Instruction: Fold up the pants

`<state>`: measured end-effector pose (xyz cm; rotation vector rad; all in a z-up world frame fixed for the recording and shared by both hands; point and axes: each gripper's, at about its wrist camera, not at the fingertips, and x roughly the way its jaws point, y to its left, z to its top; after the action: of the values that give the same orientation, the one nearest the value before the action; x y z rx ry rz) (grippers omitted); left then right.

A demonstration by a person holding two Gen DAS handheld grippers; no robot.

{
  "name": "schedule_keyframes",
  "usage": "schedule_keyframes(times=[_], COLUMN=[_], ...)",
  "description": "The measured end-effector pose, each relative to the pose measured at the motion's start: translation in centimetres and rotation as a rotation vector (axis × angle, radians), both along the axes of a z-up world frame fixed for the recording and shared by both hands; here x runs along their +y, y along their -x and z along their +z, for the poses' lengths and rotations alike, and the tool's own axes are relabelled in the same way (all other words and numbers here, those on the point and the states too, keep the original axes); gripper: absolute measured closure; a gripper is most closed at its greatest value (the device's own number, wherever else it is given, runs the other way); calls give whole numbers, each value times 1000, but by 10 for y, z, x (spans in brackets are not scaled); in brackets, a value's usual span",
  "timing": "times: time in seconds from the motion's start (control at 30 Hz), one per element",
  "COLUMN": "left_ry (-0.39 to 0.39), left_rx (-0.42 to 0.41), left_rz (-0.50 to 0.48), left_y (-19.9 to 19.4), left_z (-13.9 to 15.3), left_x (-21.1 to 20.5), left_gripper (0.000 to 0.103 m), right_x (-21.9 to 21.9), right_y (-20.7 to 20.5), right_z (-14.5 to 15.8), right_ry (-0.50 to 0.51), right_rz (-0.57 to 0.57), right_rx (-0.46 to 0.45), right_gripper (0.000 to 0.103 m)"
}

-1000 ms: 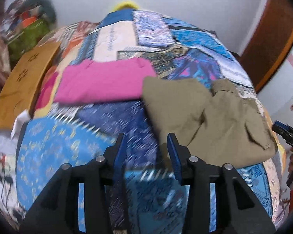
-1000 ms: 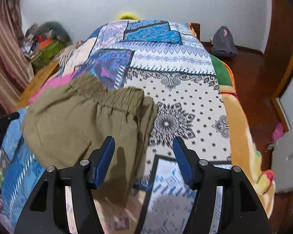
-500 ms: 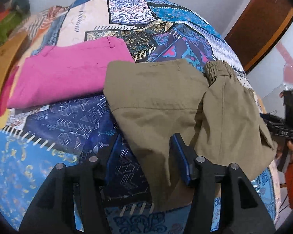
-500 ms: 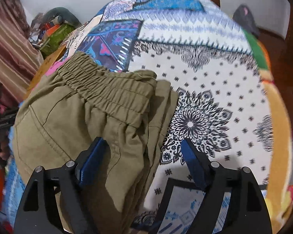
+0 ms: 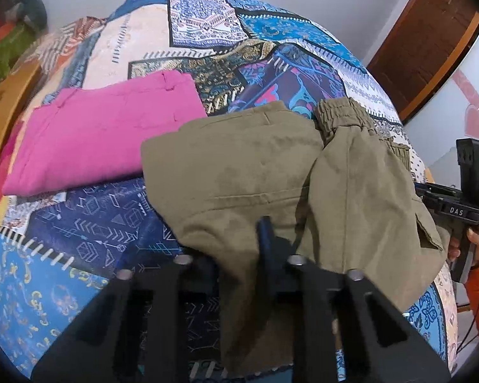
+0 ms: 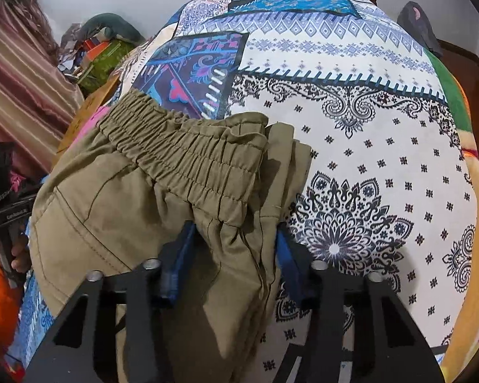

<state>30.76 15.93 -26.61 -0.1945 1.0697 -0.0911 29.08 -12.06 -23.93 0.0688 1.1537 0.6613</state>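
Olive pants [image 5: 239, 166] with an elastic waistband [image 6: 188, 156] lie folded on a patchwork bedspread [image 6: 367, 127]. My left gripper [image 5: 236, 239] is at the near edge of the leg end. Its jaws are closing, with cloth pinched between them and draped over the left finger. My right gripper [image 6: 233, 242] is at the waist end of the pants [image 6: 111, 207]. Its jaws are closing too, and a thick bunch of folded cloth fills the gap between the blue pads [image 6: 182, 255].
A folded pink garment [image 5: 105, 137] lies beside the pants to the left. A hand in an orange sleeve [image 5: 475, 284] holds the other gripper's handle at the bed's edge. Clutter [image 6: 105, 54] and a striped curtain [image 6: 19, 95] stand beyond the bed's far left.
Both grippers dropped toward the pants and moved in over their near edge. Their jaws widened, then narrowed onto the olive cloth, which now sits between the pads.
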Motion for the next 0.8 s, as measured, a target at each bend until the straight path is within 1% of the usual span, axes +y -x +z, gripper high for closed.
schedule_keyframes(times=[0.03, 0.1, 0.13, 0.2, 0.23, 0.3, 0.4, 0.53, 0.67, 0.8], left_ry=[-11, -53, -75, -89, -93, -101, -106, -135, -160, -168], left_rx=[-11, -31, -46, -68, -83, -109, -149, -198, -241, -290], left_rz=[-13, -24, -31, -35, -35, -32, -32, -40, -34, -8], left_y=[1, 4, 6, 9, 11, 14, 16, 22, 31, 37], left_z=[3, 9, 13, 21, 28, 40, 60, 84, 105, 128], left_x=[-3, -8, -12, -15, -16, -18, -20, -23, -20, -4], left_gripper=[92, 95, 96, 97, 98, 98, 98, 99, 99, 99], right_x=[1, 4, 7, 6, 5, 5, 5, 10, 29, 48], right_y=[2, 7, 5, 9, 12, 14, 21, 32, 33, 29], right_z=[2, 8, 11, 20, 28, 38, 58, 83, 107, 129], right_ry=[8, 41, 53, 59, 54, 45, 28, 28, 19, 10], right_rz=[0, 10, 12, 0, -6, -9, 4, 30, 43, 49], right_rx=[-16, -58, -75, -122, -148, -171, -209, -273, -319, -361], right_gripper=[71, 77, 78, 84, 84, 87, 90, 90, 90, 90])
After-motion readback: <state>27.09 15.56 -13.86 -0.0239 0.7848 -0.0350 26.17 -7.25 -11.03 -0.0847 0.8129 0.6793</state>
